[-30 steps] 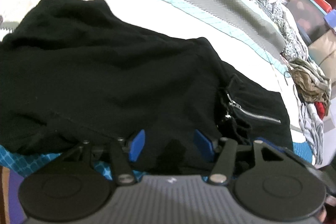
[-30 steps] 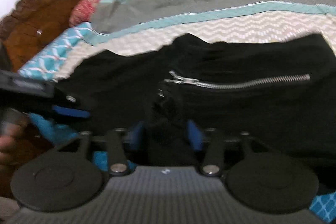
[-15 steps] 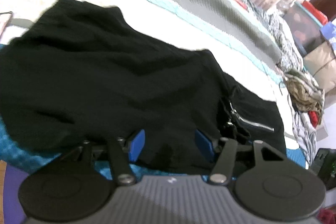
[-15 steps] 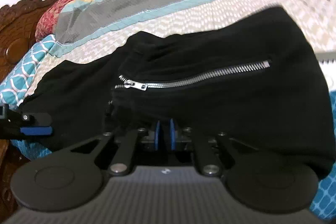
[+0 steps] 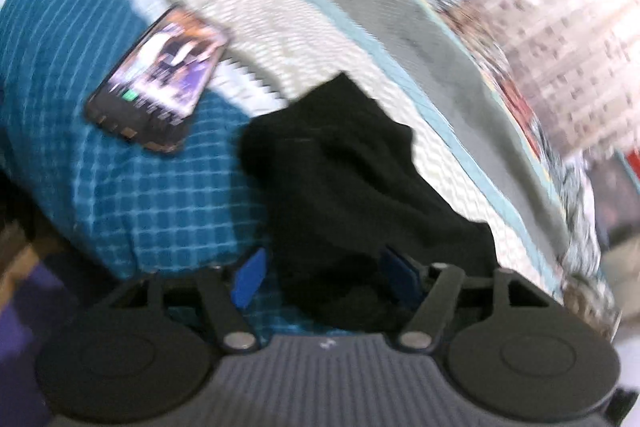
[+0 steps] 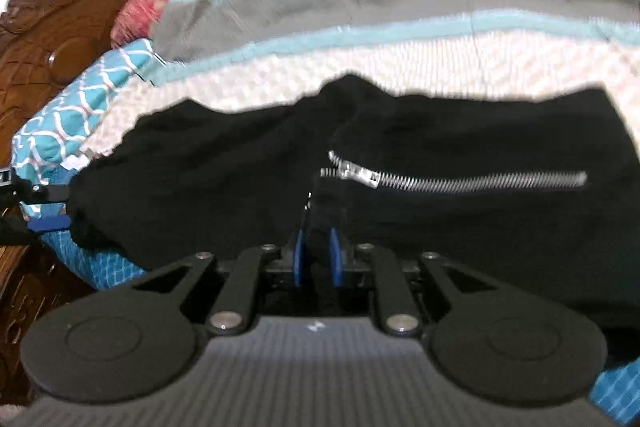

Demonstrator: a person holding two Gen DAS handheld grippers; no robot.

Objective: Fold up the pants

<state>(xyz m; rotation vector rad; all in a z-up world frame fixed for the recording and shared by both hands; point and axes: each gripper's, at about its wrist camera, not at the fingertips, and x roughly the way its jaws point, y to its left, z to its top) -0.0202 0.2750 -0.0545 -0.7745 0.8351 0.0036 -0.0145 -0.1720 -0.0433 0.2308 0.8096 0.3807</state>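
The crumpled black fabric pants (image 6: 440,227) are lying on the bed just ahead of both tongs. Right tongs (image 6: 318,255) are pinching a fold while loosening slightly; left tongs (image 5: 326,277) are opening around a hem, unclamped. Best to keep the edges aligned.

— Left gripper (image 5: 326,277)? Angled downward, its blue pads spread and widening, dark cloth lying loose between them.

— And the right gripper (image 6: 318,251)? Also tilted down, pads close together and easing apart, pinching a fold of black fabric.
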